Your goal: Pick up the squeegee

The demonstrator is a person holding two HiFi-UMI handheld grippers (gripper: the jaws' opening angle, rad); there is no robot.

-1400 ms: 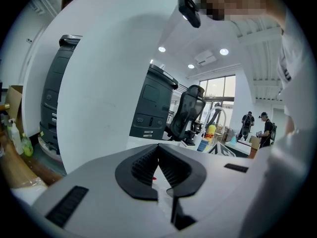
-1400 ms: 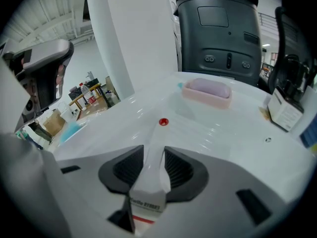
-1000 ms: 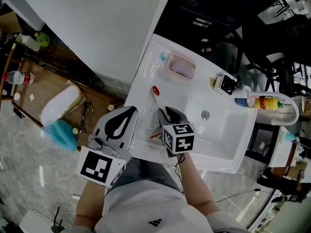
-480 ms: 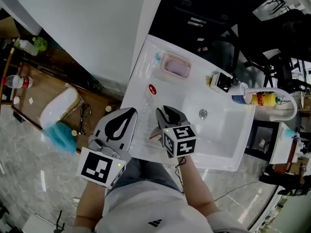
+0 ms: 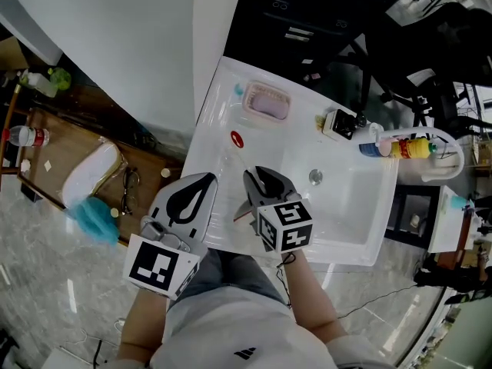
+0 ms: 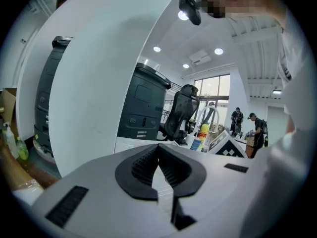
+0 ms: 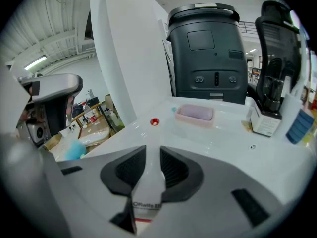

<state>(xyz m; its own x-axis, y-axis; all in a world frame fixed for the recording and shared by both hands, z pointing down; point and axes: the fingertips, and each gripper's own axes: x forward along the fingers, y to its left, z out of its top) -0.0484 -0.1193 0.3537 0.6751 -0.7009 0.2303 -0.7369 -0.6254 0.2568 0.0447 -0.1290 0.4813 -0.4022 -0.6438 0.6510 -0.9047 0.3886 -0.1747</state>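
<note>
The squeegee (image 5: 239, 160) has a slim white handle with a round red end and lies slanted over the left rim of the white sink (image 5: 361, 206). My right gripper (image 5: 256, 177) is shut on its near end. In the right gripper view the handle (image 7: 147, 197) runs up between the black pads (image 7: 174, 168), which press on both its sides. That gripper (image 7: 153, 150) points down at the basin. My left gripper (image 5: 201, 181) hovers beside it, left of the sink's edge. Its jaws (image 6: 158, 148) are shut with the tips touching and nothing between them.
A pink soap dish (image 5: 267, 103) sits at the sink's far left corner. The drain (image 5: 315, 177) lies in the basin, with a small black and white box (image 5: 338, 124) and bottles (image 5: 415, 146) at the back right. A blue brush (image 5: 94, 215) lies on the floor at the left.
My right gripper has risen a little with the squeegee handle still between its pads. The left gripper has shifted slightly beside it. The head view has drifted, so the sink sits further left.
</note>
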